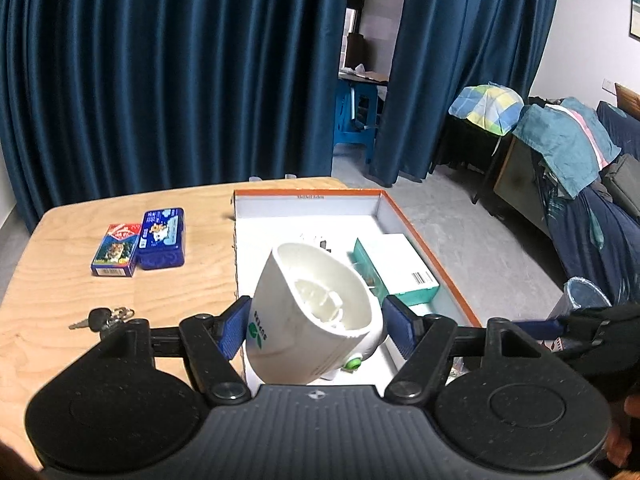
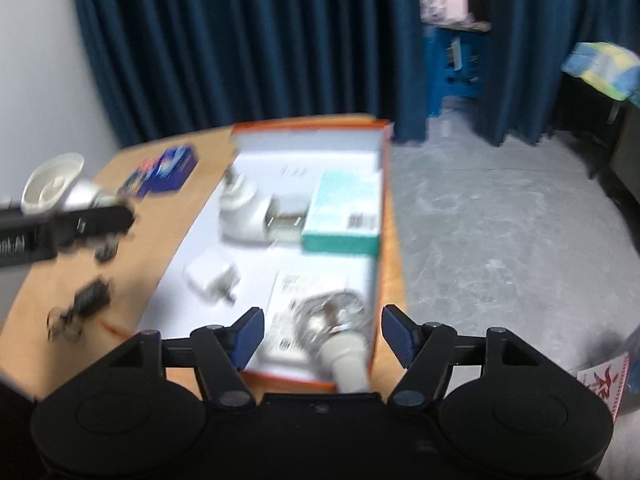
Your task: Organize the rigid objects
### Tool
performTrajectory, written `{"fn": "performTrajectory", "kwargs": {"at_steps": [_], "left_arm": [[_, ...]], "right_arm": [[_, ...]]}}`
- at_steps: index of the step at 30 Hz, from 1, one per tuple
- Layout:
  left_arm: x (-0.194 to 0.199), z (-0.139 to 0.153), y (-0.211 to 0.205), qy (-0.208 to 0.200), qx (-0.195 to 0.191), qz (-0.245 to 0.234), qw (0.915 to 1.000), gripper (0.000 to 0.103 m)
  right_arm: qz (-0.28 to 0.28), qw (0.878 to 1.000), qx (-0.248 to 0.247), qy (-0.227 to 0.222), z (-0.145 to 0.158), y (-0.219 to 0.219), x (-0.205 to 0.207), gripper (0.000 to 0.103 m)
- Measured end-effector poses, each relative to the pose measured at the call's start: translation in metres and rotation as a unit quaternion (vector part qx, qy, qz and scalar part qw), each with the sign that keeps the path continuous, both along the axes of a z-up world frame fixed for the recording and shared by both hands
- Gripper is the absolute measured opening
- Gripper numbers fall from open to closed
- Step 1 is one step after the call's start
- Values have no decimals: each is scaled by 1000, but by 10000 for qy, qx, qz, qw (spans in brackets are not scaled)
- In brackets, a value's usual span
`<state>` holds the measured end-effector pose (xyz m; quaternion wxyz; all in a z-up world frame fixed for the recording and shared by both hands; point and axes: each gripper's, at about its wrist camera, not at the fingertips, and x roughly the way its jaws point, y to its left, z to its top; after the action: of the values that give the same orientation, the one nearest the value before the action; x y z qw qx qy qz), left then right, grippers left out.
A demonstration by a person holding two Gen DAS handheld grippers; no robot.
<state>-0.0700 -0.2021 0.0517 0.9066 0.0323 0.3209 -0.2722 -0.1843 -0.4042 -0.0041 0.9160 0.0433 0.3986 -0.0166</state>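
My left gripper [image 1: 316, 326] is shut on a white cup-shaped plastic device [image 1: 316, 312] with a green button, held tilted over the near end of an orange-rimmed white box [image 1: 424, 240]. The same device shows at the far left of the blurred right wrist view [image 2: 52, 184]. My right gripper [image 2: 322, 336] is open and empty above the box's near end [image 2: 386, 208], over a metal-headed part with a white handle [image 2: 340, 340]. The box holds a teal-and-white carton [image 1: 394, 270] [image 2: 346, 212], white adapters [image 2: 240, 212] [image 2: 212, 276] and a paper leaflet [image 2: 304, 284].
On the wooden table [image 1: 60, 280] left of the box lie a card pack [image 1: 116, 250], a dark blue tin [image 1: 162, 238] and keys [image 1: 102, 320]. The table ends right of the box; grey floor [image 2: 500, 220], a bin [image 1: 584, 300] and furniture lie beyond. Blue curtains hang behind.
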Motion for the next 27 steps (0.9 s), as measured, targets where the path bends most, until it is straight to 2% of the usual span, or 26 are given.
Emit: {"fn": "performTrajectory", "kwargs": {"at_steps": [2,7,10,11,13,15,19,27], "left_arm": [[1,0,2,7,8,22,10000,72],[2,1,5,-11,-17,86,10000,72],[2,0,6,-12,-16,95,10000,72],[2,0,6,-4,-11,104,9999,72],[3,-2,6,34,-28,115,9999,72],[4,-2,6,27,-6,115,9999,72],[8,-2,9,35,-20,160,9999,72],[24,8,-1,-97,-39,135,9999,72]], "right_arm": [[217,9997,-83,-53,0,3,3,78],[495,9975,-438,266,-14,8,21,81],[740,9947,-674,222,-18,11,25,81],[834,9933,-773,221,-19,12,27,78],[986,9908,-866,339,-25,13,33,64],[1027,9905,-782,473,-30,12,37,60],[878,9952,-395,191,-20,8,35,60],[323,9951,-365,-864,42,11,42,60]]}}
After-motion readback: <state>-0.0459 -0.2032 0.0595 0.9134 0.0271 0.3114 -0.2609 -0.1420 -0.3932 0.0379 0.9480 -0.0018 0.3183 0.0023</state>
